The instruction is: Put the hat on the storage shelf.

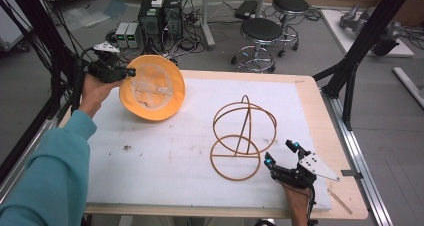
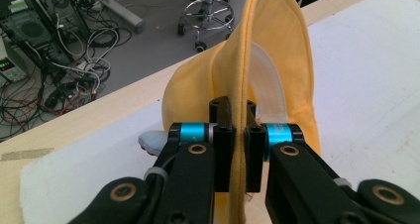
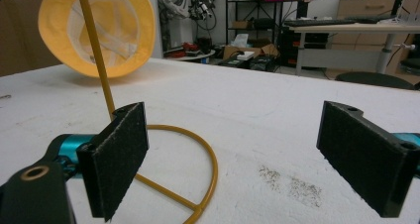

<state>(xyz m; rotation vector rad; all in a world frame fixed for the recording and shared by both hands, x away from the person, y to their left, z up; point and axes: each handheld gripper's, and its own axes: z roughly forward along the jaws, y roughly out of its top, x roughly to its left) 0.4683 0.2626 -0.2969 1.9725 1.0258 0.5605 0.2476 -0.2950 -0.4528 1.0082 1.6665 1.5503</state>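
High view: left claw [image 1: 131, 72] clamps the hat [image 1: 152, 87] brim at the mat's [image 1: 165, 161] edge; right claw [image 1: 281, 153], released, beside the wire stand [image 1: 243, 137].

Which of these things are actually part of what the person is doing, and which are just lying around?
In use:
- yellow hat, its brim pinched in the left gripper
- wire hat stand on the white mat
- right gripper, open beside the stand's base ring

Just lying about:
- two stools on the floor behind the table
- computer boxes and tangled cables
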